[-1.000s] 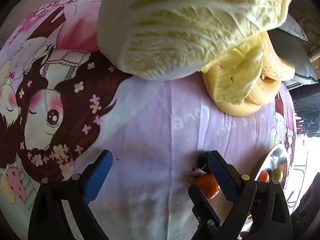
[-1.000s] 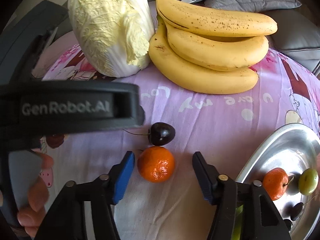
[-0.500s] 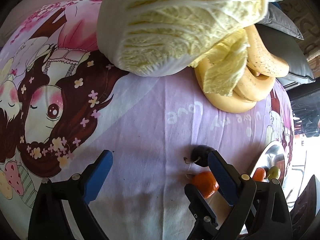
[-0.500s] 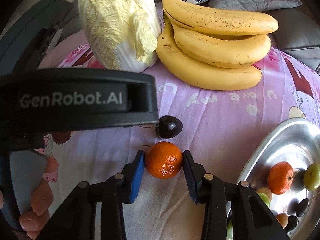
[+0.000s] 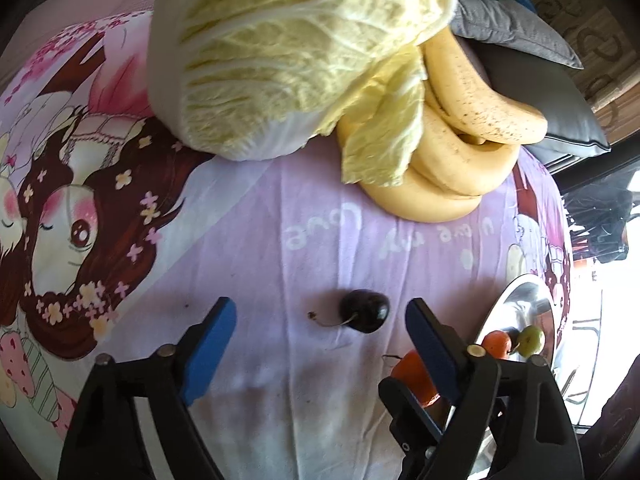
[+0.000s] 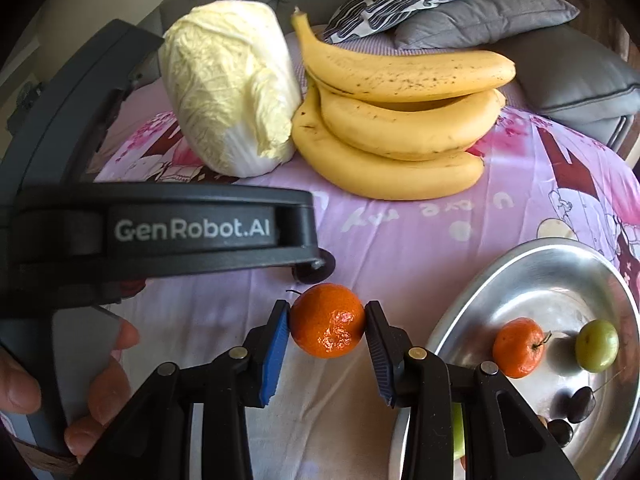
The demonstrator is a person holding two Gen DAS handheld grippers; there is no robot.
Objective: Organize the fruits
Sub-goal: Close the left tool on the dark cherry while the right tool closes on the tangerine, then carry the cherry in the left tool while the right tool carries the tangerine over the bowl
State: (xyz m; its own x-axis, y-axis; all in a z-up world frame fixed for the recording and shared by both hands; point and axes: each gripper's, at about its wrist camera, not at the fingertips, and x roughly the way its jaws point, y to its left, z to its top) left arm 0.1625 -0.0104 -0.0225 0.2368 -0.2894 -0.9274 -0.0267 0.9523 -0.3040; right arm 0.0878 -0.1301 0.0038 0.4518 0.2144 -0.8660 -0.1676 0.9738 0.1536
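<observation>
Bare cloth (image 5: 280, 380) around cherry (image 5: 365, 309); cabbage (image 5: 288, 52) and bananas (image 5: 460, 168) block beyond cherry; metal dish (image 6: 532, 276) to cherry's right.

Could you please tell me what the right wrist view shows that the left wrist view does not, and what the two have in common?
Only the right wrist view shows the right tongs shut on the tangerine, the whole metal plate with its dark cherries, and the fingers holding the left device.

Only the left wrist view shows the left tongs open around the loose cherry, whole and unobstructed, and the cartoon face on the cloth.

Both show the cabbage, the bananas, the cushions and the plate's tangerine and green fruit.
</observation>
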